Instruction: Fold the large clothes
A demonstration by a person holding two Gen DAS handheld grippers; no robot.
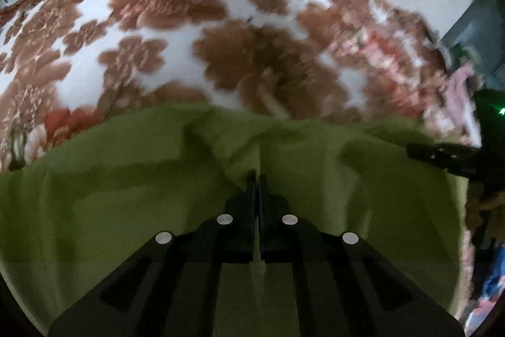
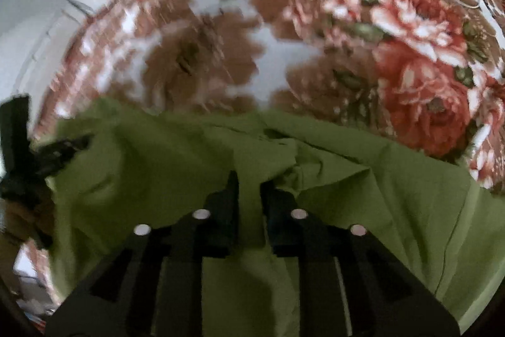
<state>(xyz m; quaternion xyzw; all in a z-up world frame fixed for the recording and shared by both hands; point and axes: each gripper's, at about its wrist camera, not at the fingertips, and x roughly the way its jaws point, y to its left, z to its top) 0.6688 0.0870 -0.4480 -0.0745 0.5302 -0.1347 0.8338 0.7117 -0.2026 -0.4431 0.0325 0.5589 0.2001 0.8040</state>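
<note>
A green garment (image 1: 347, 179) lies spread over a floral blanket (image 1: 157, 21) of brown and red blooms, its near part filling the lower half of both wrist views. The left tool (image 1: 256, 179) has its jaws pressed together on a thin ridge of the green cloth — pinching it. The right tool (image 2: 249, 179) stands with a narrow gap between its fingers; green cloth shows in that gap, but whether the pads press on it I cannot tell.

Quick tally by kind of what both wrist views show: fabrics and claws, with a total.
Green garment: 1
Floral blanket under it: 1
Claws: 2, left claw and right claw
Total: 4
</note>
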